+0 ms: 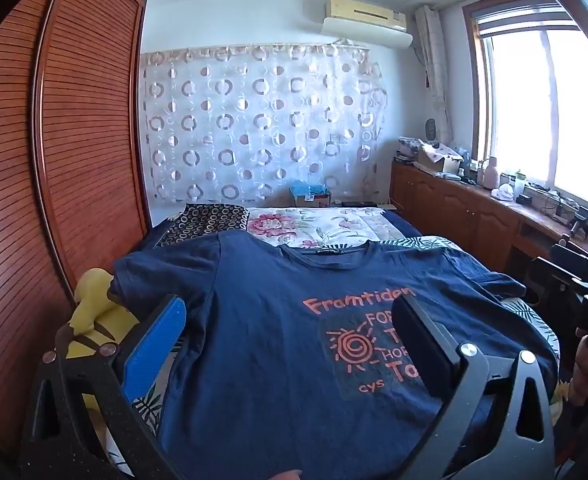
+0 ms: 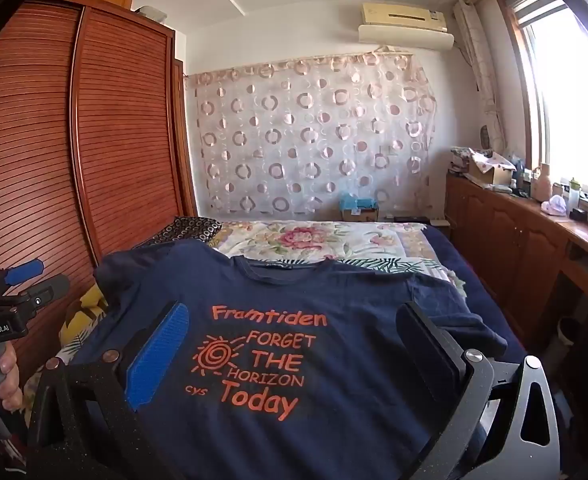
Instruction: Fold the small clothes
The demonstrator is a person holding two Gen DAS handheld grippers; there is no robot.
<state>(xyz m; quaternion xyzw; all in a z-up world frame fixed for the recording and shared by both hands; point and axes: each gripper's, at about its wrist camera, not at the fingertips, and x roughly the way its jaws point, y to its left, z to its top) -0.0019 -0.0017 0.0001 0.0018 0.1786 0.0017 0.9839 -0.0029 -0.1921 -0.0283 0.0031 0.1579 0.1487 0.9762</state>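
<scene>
A soft navy T-shirt [image 2: 334, 360] (orange print up) lies flat on the bed [image 2: 374, 240]; the left gripper [image 1: 289, 340] and right gripper [image 2: 294, 352] hover spread wide, empty.

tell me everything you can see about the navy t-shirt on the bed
The navy t-shirt looks like soft knit cotton, lying spread flat, front up, unfolded, on the bed, collar toward the headboard wall. Orange print shows a spiral sun and "Framtiden Forget the Horizon Today". Both short sleeves lie out sideways, slightly rumpled. Nothing grips it.
</scene>
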